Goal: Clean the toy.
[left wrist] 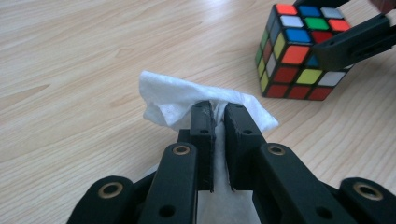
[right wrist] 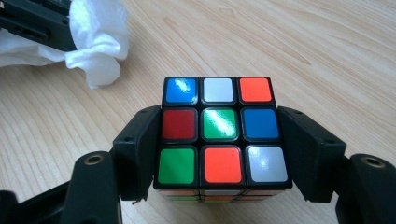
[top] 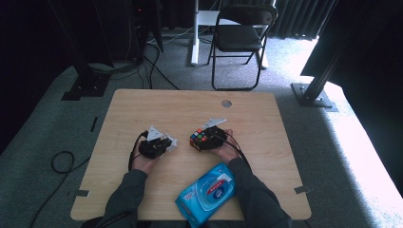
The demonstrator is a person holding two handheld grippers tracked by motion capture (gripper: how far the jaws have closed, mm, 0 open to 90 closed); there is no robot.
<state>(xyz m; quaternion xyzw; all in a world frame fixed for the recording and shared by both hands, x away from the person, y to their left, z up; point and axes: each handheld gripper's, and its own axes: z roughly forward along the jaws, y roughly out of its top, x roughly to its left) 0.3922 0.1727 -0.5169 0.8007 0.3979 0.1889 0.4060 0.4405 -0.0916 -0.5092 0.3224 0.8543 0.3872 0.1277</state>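
Left gripper (left wrist: 215, 114) has its jaws pinched on a crumpled white wipe (left wrist: 187, 95), soft and limp; the right gripper (right wrist: 219, 144) clamps a glossy puzzle cube (right wrist: 218, 133) on the pale wooden table (top: 142, 109). Wiping seems about to start: next, the wipe must reach the cube's smooth top face.

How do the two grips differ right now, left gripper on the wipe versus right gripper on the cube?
The left gripper has its jaws almost together, pinching a soft, crumpled white wipe; the right gripper has its jaws spread wide, clamping opposite sides of a rigid, multicoloured cube. The wipe bunches out past the jaw tips, while the cube sits squarely between its jaws. Both things are held low over the wooden table, close together.
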